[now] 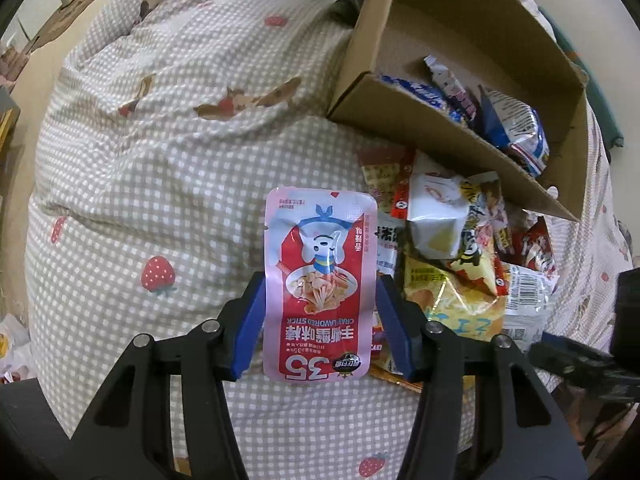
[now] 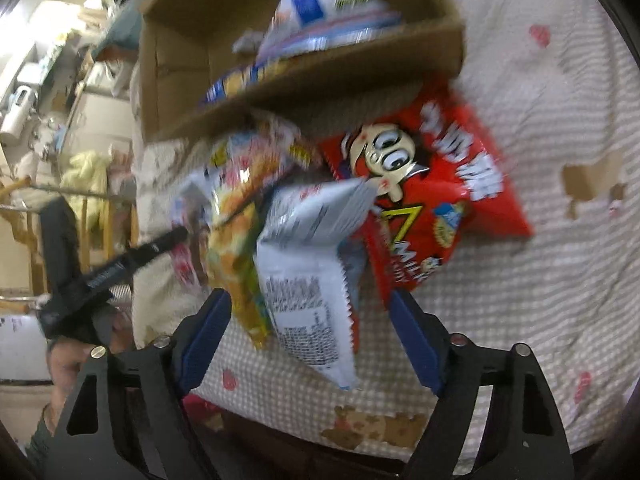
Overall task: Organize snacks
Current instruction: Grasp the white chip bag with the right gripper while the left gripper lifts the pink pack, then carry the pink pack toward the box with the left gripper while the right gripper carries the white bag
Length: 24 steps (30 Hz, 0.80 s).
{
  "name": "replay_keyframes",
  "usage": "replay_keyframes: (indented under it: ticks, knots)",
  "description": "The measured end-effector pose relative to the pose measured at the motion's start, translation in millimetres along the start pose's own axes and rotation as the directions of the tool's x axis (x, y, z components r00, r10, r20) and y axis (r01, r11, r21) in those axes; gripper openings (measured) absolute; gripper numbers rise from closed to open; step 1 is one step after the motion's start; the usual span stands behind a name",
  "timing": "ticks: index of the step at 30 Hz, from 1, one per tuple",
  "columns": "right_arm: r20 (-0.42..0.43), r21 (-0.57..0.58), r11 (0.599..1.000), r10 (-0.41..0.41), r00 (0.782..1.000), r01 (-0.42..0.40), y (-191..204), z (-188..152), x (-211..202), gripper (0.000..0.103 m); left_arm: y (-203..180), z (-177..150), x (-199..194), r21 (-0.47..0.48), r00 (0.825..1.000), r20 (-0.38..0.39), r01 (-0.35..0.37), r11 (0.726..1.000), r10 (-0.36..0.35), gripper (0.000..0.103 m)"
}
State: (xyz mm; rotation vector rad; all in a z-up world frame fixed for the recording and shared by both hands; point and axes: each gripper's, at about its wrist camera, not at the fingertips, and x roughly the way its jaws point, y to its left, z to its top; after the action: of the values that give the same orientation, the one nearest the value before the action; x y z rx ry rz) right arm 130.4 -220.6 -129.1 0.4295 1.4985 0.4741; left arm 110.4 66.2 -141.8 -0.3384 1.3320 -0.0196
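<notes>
Right now the left gripper [image 1: 320, 300] has its blue fingers closed against both side edges of a pink crab-flavored stick pouch [image 1: 320, 280], held above the checked strawberry quilt [image 1: 160, 180]. To my eye it wants carrying over the near wall of the cardboard box [image 1: 460, 40] before letting go, clear of the loose snack pile [image 1: 452, 240]. The right gripper [image 2: 310, 316] stands wide open around a white packet [image 2: 308, 288], gripping nothing.
</notes>
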Motion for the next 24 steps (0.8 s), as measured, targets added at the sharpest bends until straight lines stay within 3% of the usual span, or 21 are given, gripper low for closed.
replay_keyframes:
  ticks: [2,4,7,17,24]
  knots:
    - [-0.026,-0.013,1.0,-0.012,1.0,0.012,4,0,12,0.072,-1,0,-1,0.009,1.0,0.006,-0.002,1.0,0.002,0.051]
    - [-0.032,-0.034,0.999,-0.035,0.999,0.034,8,-1,16,0.053,2,0,-5,0.007,1.0,0.007,-0.002,1.0,0.002,0.051]
    - [-0.033,-0.042,0.998,-0.042,0.999,0.041,9,-7,13,0.04,1,0,-9,-0.002,1.0,0.013,0.002,1.0,-0.002,0.051]
    - [0.037,-0.083,0.997,0.007,0.999,-0.004,15,-36,-46,0.033,6,-15,-38,-0.018,0.999,0.038,0.03,0.999,-0.03,0.051]
    - [0.211,-0.096,0.992,0.105,0.972,-0.086,5,-40,-102,0.033,-9,-4,-76,0.019,0.992,0.109,0.063,0.998,-0.064,0.051]
